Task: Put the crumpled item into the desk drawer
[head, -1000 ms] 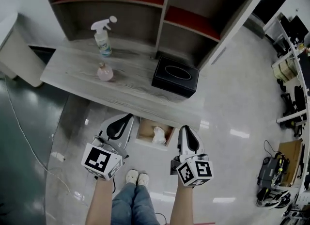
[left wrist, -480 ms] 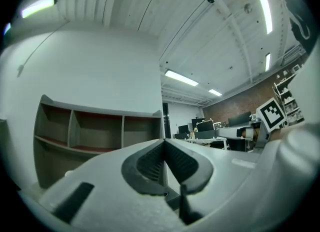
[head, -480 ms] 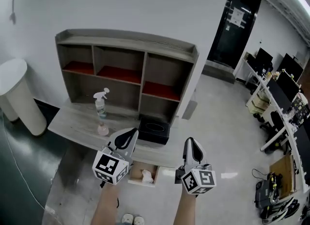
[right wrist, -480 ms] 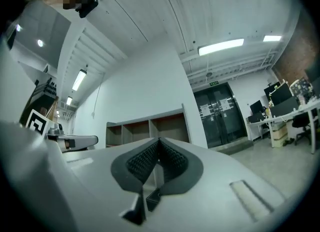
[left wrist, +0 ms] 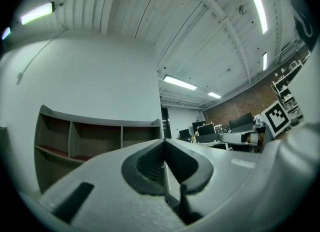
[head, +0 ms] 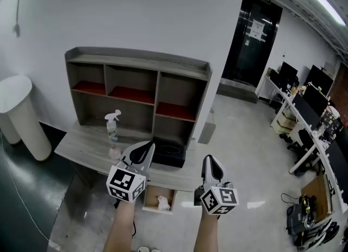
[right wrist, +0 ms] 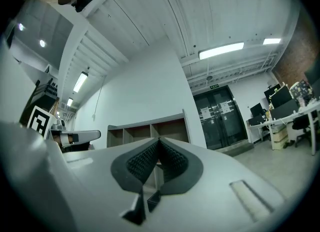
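Head view, nearest first: what are the two tools doing?

Both are held up in front of the person, side by side, cubes toward the camera. The left gripper (head: 144,149) has its jaws pressed together on nothing. The right gripper (head: 210,161) is the same, jaws together and empty. Each gripper's own view confirms it: the ribbed pads meet, with only the room beyond them.

Why would both be empty and lifted?

My reading is that the placing is done, so neither tool needs to hold anything.

Where is the crumpled item?

It lies inside the open drawer (head: 147,199), a pale wad (head: 163,202) on the drawer floor. In the picture it sits below and between the grippers, well apart from both and touching neither.

And beyond that?

The desk (head: 81,150) carries a spray bottle (head: 112,127) and a black box (head: 169,156), left alone. Behind it stands a shelf unit (head: 136,90) against a white wall.
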`<state>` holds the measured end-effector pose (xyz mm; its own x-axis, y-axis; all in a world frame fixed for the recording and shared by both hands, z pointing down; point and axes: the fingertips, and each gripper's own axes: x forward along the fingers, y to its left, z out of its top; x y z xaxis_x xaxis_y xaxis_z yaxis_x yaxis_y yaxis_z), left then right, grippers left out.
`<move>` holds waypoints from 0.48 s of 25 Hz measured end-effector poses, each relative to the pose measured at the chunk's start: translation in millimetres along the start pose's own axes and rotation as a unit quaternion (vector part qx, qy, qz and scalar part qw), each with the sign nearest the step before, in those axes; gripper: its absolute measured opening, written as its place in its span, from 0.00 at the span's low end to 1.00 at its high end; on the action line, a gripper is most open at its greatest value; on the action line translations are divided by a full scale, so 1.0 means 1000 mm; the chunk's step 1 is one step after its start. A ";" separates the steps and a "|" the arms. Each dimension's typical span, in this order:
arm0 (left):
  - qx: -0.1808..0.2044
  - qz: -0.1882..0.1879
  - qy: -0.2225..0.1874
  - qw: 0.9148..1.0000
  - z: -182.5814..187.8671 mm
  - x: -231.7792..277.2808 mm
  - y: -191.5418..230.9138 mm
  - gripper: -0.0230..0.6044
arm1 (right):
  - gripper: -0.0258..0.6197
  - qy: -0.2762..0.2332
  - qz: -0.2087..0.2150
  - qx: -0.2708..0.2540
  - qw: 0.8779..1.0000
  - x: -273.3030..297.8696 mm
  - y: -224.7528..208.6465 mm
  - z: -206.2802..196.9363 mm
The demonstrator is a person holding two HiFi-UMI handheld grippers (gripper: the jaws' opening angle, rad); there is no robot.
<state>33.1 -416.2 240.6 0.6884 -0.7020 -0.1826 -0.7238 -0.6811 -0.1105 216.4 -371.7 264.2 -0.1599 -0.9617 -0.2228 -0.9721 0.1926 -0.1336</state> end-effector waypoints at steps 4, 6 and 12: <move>0.001 -0.002 0.002 1.000 -0.002 0.000 -0.004 0.03 | 0.05 0.001 0.006 -0.005 1.000 -0.002 0.001 -0.001; -0.001 -0.003 0.006 1.000 -0.006 0.001 -0.006 0.04 | 0.05 0.001 0.007 -0.001 1.000 -0.002 0.000 -0.002; -0.006 -0.003 0.013 1.000 -0.012 -0.002 -0.008 0.04 | 0.05 0.012 0.011 0.006 1.000 -0.005 0.002 -0.009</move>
<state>38.8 -411.8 253.3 0.6943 -0.7025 -0.1565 -0.7187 -0.6880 -0.1003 213.9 -368.6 274.0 -0.1849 -0.9616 -0.2029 -0.9662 0.2156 -0.1414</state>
